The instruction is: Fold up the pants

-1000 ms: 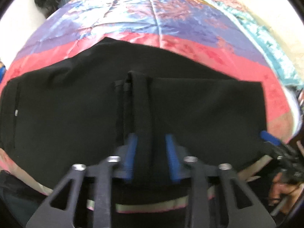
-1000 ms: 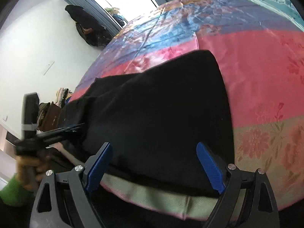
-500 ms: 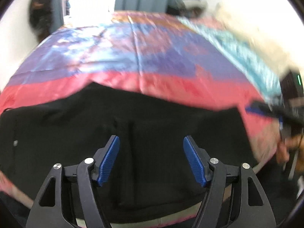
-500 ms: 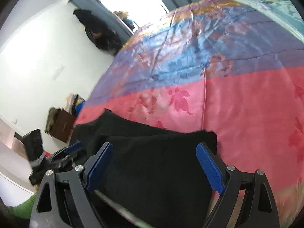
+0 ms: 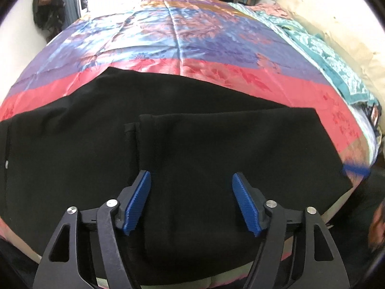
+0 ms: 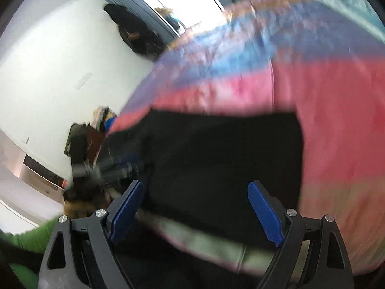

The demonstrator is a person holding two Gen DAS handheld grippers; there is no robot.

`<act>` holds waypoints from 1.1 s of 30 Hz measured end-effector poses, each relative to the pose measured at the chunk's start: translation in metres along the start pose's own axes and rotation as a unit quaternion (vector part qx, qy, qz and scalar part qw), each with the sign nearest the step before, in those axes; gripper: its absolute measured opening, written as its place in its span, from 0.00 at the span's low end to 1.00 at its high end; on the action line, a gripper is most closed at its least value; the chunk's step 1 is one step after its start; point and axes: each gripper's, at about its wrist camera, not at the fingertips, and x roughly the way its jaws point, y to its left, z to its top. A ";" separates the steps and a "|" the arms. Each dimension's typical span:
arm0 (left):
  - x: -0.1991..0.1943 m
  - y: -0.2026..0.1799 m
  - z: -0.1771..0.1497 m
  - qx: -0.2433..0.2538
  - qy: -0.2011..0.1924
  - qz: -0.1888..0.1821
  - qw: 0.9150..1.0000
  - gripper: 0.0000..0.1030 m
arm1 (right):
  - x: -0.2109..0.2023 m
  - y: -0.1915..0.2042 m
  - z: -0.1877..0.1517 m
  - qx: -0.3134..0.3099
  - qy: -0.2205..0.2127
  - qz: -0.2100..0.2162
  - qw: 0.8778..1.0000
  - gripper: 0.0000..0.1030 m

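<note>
Black pants [image 5: 101,130] lie flat across the near edge of the bed, with the leg end folded back over them [image 5: 216,144]. My left gripper [image 5: 191,202] is open and empty, just above the folded layer near the bed's front edge. My right gripper [image 6: 195,212] is open and empty, above the pants' right end [image 6: 228,154]. The right wrist view is blurred. The right gripper's blue tip shows at the right edge of the left wrist view [image 5: 356,169], and the left gripper shows blurred in the right wrist view [image 6: 113,171].
The bed has a satin cover [image 5: 182,36] in pink, purple and blue bands. A teal blanket [image 5: 320,48] and a cream pillow [image 5: 336,24] lie at the far right. Dark clothes hang by the window [image 6: 134,33]. A pile of things stands by the white wall [image 6: 81,139].
My left gripper was shut on a fold of the pants a second ago; it has let go and now stands open. My right gripper stayed open and swung, its view now blurred.
</note>
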 end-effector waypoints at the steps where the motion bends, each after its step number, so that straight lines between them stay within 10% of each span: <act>1: 0.001 -0.003 0.000 0.005 0.002 0.003 1.000 0.72 | 0.010 -0.007 -0.011 0.010 0.020 -0.017 1.000 0.81; 9: -0.037 0.040 -0.002 -0.092 -0.026 -0.003 0.995 0.80 | -0.033 0.027 -0.001 -0.062 -0.071 -0.104 0.990 0.75; 17: -0.030 0.067 -0.024 -0.115 0.002 0.033 0.993 0.80 | 0.027 0.005 -0.010 -0.057 0.012 -0.151 0.987 0.77; 33: -0.035 0.084 -0.027 -0.145 -0.006 0.022 0.989 0.86 | -0.020 0.031 -0.016 -0.074 -0.109 -0.200 0.971 0.81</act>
